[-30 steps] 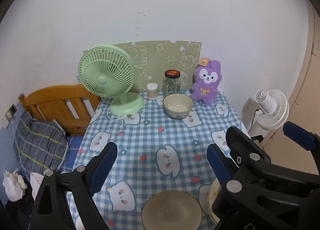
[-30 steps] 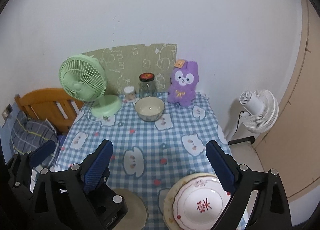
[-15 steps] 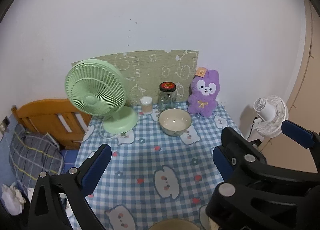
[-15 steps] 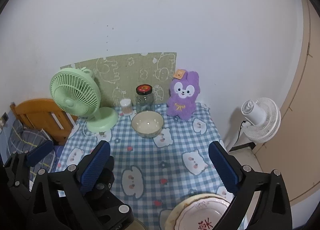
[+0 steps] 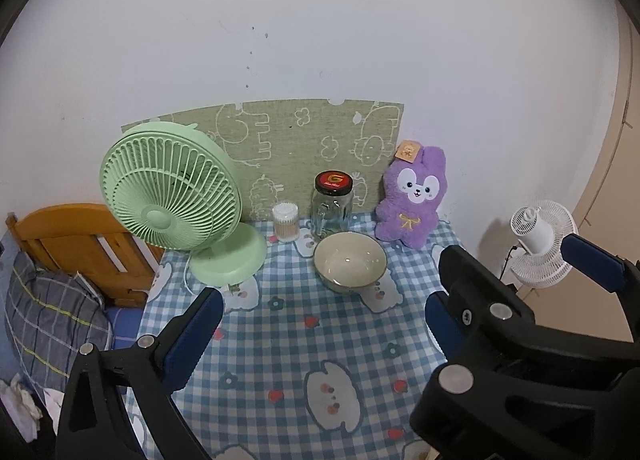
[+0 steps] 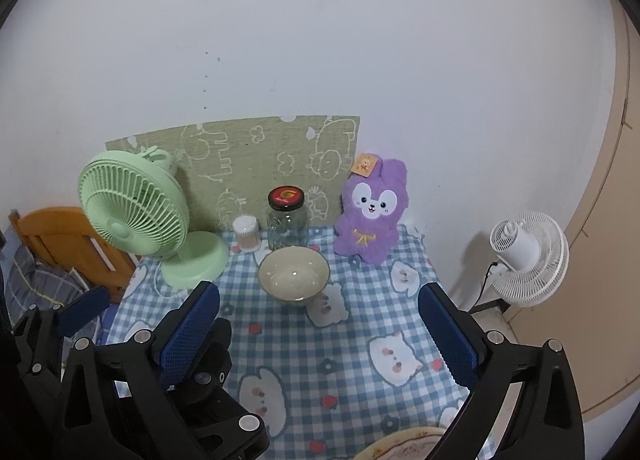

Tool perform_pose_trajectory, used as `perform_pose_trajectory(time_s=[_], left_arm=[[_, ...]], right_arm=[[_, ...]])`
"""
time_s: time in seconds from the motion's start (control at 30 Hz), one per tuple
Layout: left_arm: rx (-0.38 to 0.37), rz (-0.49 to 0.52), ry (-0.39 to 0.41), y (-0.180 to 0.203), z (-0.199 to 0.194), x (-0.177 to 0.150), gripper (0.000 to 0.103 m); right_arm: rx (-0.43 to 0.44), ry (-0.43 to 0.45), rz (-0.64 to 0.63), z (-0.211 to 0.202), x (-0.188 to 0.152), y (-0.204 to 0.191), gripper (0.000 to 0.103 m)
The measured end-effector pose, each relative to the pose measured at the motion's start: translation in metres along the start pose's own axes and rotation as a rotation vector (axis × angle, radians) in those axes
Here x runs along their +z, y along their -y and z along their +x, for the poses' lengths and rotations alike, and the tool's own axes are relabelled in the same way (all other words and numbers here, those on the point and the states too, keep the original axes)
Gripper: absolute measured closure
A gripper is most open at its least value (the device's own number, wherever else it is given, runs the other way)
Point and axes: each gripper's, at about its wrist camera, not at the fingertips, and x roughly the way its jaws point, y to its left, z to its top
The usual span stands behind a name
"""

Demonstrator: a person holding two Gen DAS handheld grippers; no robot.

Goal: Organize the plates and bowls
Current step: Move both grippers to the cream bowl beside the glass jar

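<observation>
A cream bowl (image 5: 349, 262) (image 6: 293, 275) stands at the far end of the blue checked table (image 5: 288, 340) (image 6: 348, 348), in front of a jar. My left gripper (image 5: 316, 328) is open above the middle of the cloth, well short of the bowl, with nothing between its blue pads. My right gripper (image 6: 320, 324) hangs beside it on the right, also open and empty. Only the rim of a patterned plate (image 6: 400, 444) shows at the bottom edge of the right wrist view, under the right gripper.
Along the back wall stand a green desk fan (image 5: 172, 196), a small swab pot (image 5: 285, 222), a glass jar (image 5: 333, 200) with a red-and-black lid and a purple plush (image 5: 412, 200). A white fan (image 6: 524, 256) stands on the floor to the right. A wooden headboard (image 5: 80, 244) is on the left.
Both grippers have moved forward over the table toward the far bowl. The brown dish and most of the patterned plate at the near edge have slid out of view below.
</observation>
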Motion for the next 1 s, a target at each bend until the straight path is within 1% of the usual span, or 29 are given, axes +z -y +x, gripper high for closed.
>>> perform_pose_trajectory(time_s=[0.23, 0.3, 0.4, 0.5, 0.63, 0.83, 1.0], left_arm=[[-0.024, -0.01, 0.008, -0.002, 0.026, 0.013, 0.002], [-0.021, -0.015, 0.004, -0.003, 0.034, 0.015, 0.002], [-0.014, -0.005, -0.006, -0.001, 0.048, 0.02, 0.005], [0.019, 0.012, -0.023, 0.001, 0.063, 0.025, 0.006], [0.005, 0.004, -0.04, 0.0, 0.081, 0.029, 0.007], [0.002, 0.018, -0.044, 0.002, 0.105, 0.037, 0.007], [0.02, 0.022, -0.038, 0.001, 0.124, 0.042, 0.007]], right_arm=[[0.005, -0.017, 0.012, 0.028, 0.012, 0.001, 0.002], [-0.002, -0.019, 0.006, 0.035, 0.014, 0.001, 0.002], [-0.019, -0.027, -0.012, 0.049, 0.018, 0.002, 0.002], [-0.029, -0.03, -0.02, 0.062, 0.021, 0.003, 0.002], [-0.033, -0.037, -0.014, 0.08, 0.026, 0.004, 0.002], [-0.011, -0.049, 0.007, 0.109, 0.031, 0.007, 0.002], [-0.001, -0.073, 0.018, 0.134, 0.034, 0.007, 0.002]])
